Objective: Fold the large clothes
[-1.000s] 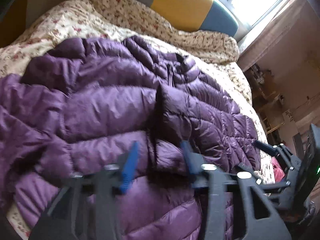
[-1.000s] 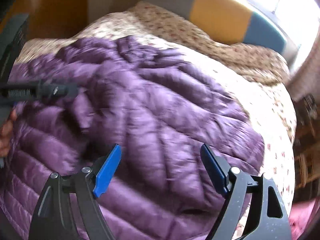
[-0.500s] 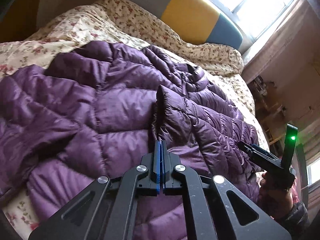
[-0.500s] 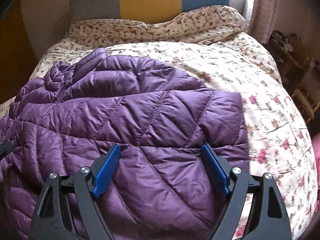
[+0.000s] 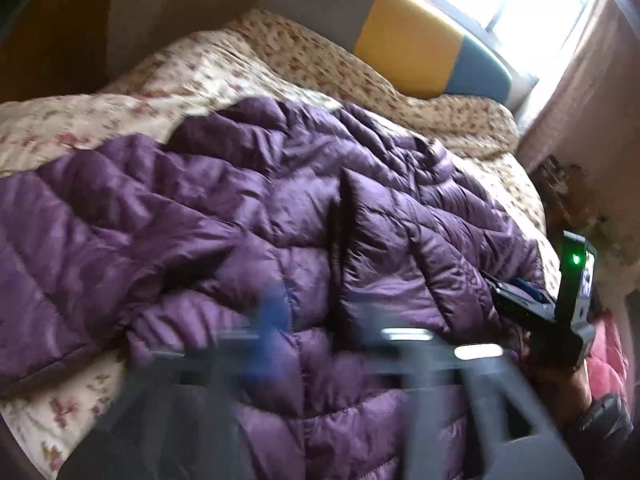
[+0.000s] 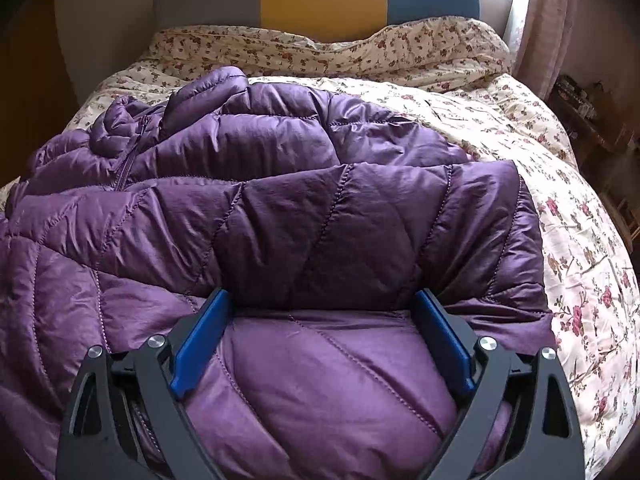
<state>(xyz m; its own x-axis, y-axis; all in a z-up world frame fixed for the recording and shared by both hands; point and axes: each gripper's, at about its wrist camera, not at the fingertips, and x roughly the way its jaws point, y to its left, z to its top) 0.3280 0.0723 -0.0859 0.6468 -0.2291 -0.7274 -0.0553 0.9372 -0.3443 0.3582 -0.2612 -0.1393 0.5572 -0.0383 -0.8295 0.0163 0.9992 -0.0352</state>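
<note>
A large purple quilted down jacket (image 5: 248,216) lies spread on the floral bedspread, also filling the right wrist view (image 6: 280,216). My left gripper (image 5: 320,320) is motion-blurred low over the jacket's lower part, its jaws apart with jacket fabric showing between them. My right gripper (image 6: 320,340) is open wide, its blue pads (image 6: 200,340) straddling a puffy fold at the jacket's near edge. The right gripper also shows at the right of the left wrist view (image 5: 520,292), at the jacket's right edge.
The floral bedspread (image 6: 560,208) extends right of the jacket. A grey, yellow and blue headboard (image 5: 408,52) stands at the far end. A bright window with a pink curtain (image 5: 580,92) is at the right. Something pink (image 5: 608,360) lies beside the bed.
My left gripper was shut half a second ago and its jaws have now come apart, blurred. My right gripper has moved down onto the jacket's near edge, still open.
</note>
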